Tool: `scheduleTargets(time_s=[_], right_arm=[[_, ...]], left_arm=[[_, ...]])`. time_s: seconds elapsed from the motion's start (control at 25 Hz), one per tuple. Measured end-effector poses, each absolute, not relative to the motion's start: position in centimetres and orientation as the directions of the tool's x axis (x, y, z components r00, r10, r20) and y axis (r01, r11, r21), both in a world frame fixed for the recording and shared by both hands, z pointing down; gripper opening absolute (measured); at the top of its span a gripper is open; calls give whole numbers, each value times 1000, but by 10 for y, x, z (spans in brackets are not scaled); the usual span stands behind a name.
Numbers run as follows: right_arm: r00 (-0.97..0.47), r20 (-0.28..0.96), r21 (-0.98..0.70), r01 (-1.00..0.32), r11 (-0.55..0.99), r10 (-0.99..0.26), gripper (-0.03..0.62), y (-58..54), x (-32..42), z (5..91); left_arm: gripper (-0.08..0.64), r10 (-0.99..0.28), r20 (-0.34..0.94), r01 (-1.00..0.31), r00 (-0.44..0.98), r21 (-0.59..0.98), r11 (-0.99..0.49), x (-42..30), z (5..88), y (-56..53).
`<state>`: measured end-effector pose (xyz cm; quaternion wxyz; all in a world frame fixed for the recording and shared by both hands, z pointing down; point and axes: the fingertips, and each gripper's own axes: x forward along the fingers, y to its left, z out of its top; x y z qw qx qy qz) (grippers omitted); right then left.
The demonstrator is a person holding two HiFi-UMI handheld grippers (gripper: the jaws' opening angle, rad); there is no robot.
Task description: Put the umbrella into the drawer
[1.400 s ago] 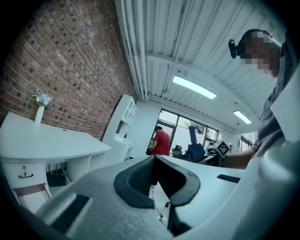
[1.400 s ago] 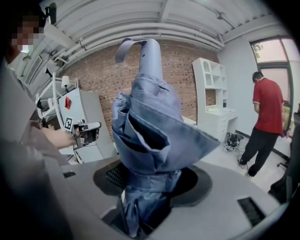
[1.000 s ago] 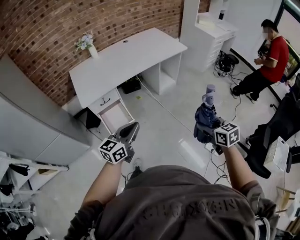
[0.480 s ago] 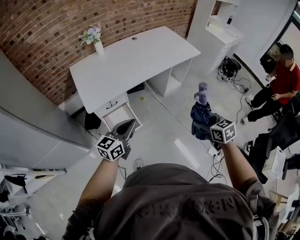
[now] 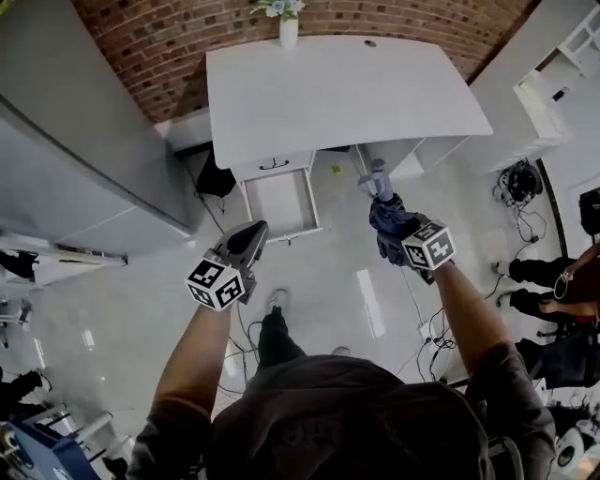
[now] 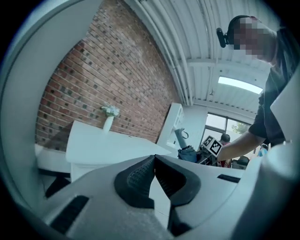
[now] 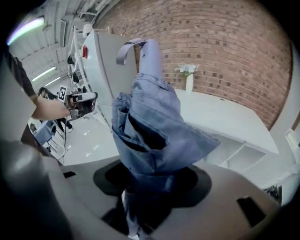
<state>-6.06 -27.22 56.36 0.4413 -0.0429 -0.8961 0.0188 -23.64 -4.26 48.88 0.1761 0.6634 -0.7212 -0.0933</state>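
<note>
since a second ago: stepped up square to the white table (image 5: 337, 89); both grippers carried forward and down. open drawer (image 5: 279, 204) now just ahead and between them, no longer off to the left.

right gripper (image 5: 401, 234): jaws clamped on the folded blue umbrella (image 5: 382, 208), around the bunched canopy. handle and wrist strap out past the jaws, pointing toward the table's front edge. umbrella held in the air to the right of the drawer, not yet over it.

left gripper (image 5: 249, 234): jaws together, tips meeting, nothing between. seen from the head view near the drawer's front left corner, not touching it.

drawer pulled out from under the table's left end; bottom bare, looks empty. vase of flowers (image 5: 287, 21) at the table's back edge, against the brick wall (image 5: 141, 37).

step in hand, as judged: late part of the carry. drawer already open, so no opening left to do.

next: swing the umbrella left over the drawer, line it up with the drawer's long side, lower it in, then part the jaws. possible tight fit lengthwise. possible snag of loose canopy folds on the drawer front.
</note>
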Motion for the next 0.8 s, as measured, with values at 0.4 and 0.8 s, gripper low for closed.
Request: scheduleTargets(time_s=[0.4,0.8], right_arm=[[-436,875,-97,268,959,210,235,-235,-209,744],[-246,952,-73,393,917,181,235,-217,-287,897]], left_arm=[[3,-952,222,-887,-212,365,283,-317,604,25],[3,-933,234,-858,-273,379,346,-374,692,48]])
